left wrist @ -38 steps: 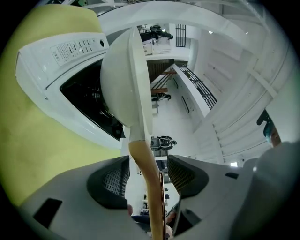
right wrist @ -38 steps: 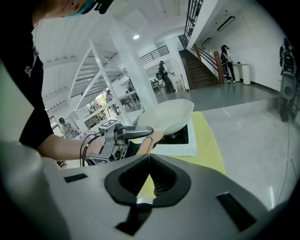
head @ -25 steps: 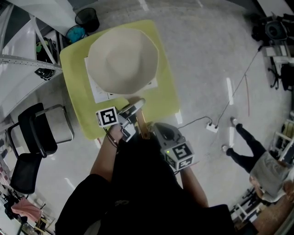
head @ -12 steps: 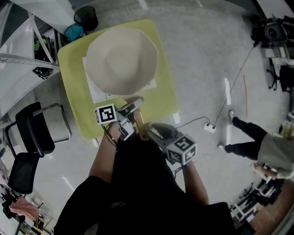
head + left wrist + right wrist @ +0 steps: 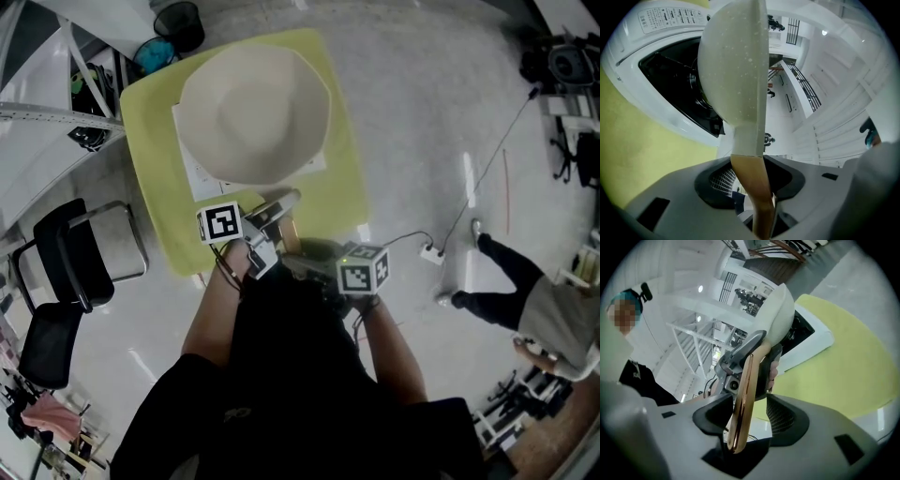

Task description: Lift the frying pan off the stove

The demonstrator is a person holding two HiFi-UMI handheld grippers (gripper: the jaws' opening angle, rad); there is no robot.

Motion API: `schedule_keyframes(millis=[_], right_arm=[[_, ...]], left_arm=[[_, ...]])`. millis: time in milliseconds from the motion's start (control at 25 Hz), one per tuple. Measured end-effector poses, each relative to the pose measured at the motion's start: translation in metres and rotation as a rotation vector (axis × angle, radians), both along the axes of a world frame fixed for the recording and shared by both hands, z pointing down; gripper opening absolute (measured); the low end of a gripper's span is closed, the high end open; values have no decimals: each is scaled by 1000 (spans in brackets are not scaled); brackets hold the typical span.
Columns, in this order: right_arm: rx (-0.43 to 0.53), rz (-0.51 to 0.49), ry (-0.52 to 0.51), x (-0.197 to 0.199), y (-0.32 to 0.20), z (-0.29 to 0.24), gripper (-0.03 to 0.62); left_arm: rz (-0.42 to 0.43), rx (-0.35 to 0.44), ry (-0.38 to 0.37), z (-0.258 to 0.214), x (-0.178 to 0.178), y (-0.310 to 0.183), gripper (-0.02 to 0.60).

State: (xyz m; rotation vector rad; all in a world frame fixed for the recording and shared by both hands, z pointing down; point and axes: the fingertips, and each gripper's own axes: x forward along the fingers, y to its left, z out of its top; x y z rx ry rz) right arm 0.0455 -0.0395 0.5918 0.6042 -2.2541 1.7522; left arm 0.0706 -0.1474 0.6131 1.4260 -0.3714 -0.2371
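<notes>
A cream frying pan (image 5: 253,112) hangs over the white stove (image 5: 192,183) on a yellow-green table (image 5: 150,216). In the left gripper view the pan (image 5: 733,70) stands clear of the stove's black glass (image 5: 670,70). Its brown wooden handle (image 5: 757,197) runs between the jaws of my left gripper (image 5: 754,180), which have just been closing and now grip it. The left gripper (image 5: 270,214) is near the pan end. My right gripper (image 5: 305,264) sits at the handle's tail. Its jaws have just been opening; in the right gripper view the gripper (image 5: 750,413) stands open, the handle (image 5: 743,394) loose between them.
A black chair (image 5: 66,272) stands left of the table, and bins (image 5: 178,23) stand beyond its far corner. A cable with a power strip (image 5: 431,253) lies on the floor to the right. A person (image 5: 539,314) stands at the right edge.
The right gripper has rolled, dropped toward the handle's tail and opened its jaws, letting go of the handle. The left gripper stayed put on the handle and closed a little.
</notes>
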Motion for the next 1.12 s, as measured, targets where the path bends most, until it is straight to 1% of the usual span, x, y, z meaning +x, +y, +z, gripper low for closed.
schedule_keyframes(millis=[80,240,360,440,520,640,760,920,1000,1120], right_arm=[[-15,7,-54,-6,-1,2,238],[6,3,-92,-14,-2,3,218],[5,8,-126,-19,-4,1,176],[1,14,-143,-21,-5,1,144],[-2,19,-143,-22,-5,2,133],[-7,23,-146,-23,-5,2,132],[-18,20,-152,-24,-4,0,129],[-18,17,-145,-24,-4,0,124],[-12,13,-135,-24,-5,-1,124],[-1,1,-118,-25,-5,-1,126]], left_arm=[[7,-1,1,1,0,1,213],[3,-5,5,2,0,2,213],[4,5,12,1,0,1,213],[10,4,3,2,1,1,215],[19,11,-7,4,0,2,215],[27,47,-8,3,-1,-1,215],[15,34,12,-1,0,0,215],[10,14,12,1,0,2,215],[16,17,1,3,-1,2,214],[18,23,6,2,0,2,215]])
